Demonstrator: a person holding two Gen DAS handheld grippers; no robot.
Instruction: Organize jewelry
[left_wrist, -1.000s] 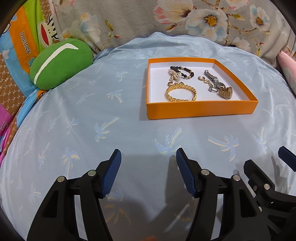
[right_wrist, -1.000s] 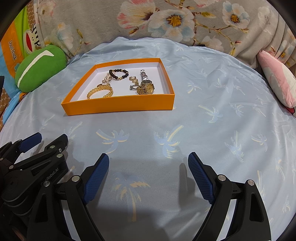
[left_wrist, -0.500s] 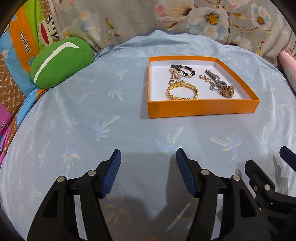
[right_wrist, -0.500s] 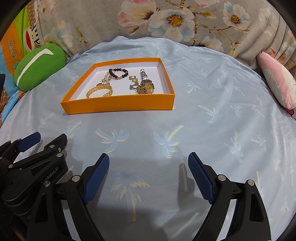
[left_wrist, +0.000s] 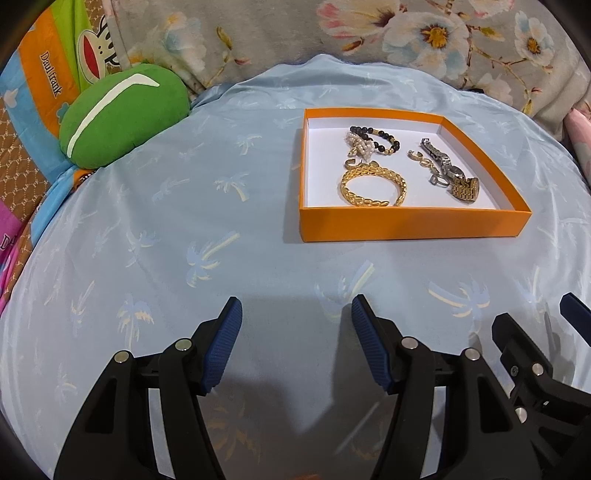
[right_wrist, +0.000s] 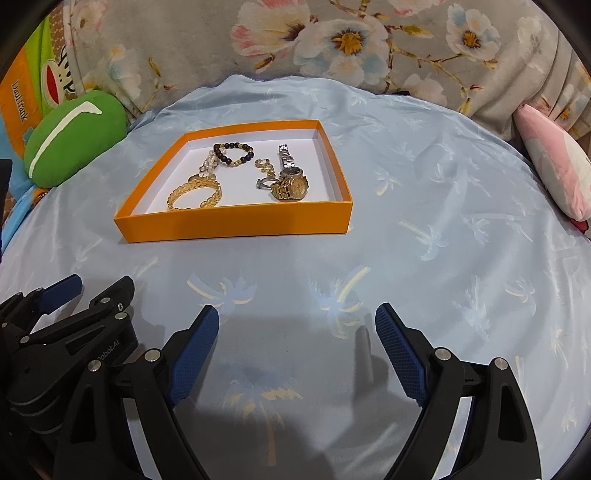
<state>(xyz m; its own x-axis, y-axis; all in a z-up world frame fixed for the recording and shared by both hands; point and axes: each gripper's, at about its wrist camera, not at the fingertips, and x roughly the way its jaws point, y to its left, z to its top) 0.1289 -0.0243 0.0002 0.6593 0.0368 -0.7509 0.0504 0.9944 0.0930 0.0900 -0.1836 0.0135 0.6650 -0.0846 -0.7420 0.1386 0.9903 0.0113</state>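
An orange tray (left_wrist: 413, 223) (right_wrist: 236, 223) with a white floor lies on the pale blue palm-print sheet. Inside it are a gold chain bracelet (left_wrist: 373, 184) (right_wrist: 194, 194), a black bead bracelet (left_wrist: 376, 138) (right_wrist: 232, 153), a pearl piece (left_wrist: 356, 146), small gold earrings, a ring (right_wrist: 263, 183) and a gold and silver watch (left_wrist: 463, 184) (right_wrist: 291, 184). My left gripper (left_wrist: 295, 314) hovers open over the sheet, well short of the tray. My right gripper (right_wrist: 297, 319) is open wider, also near the front, with nothing between its fingers.
A green plush cushion (left_wrist: 122, 114) (right_wrist: 74, 142) sits at the back left by a cartoon-print blanket (left_wrist: 44, 74). A floral quilt (right_wrist: 351, 40) runs along the back. A pink pillow (right_wrist: 554, 162) lies at the right edge.
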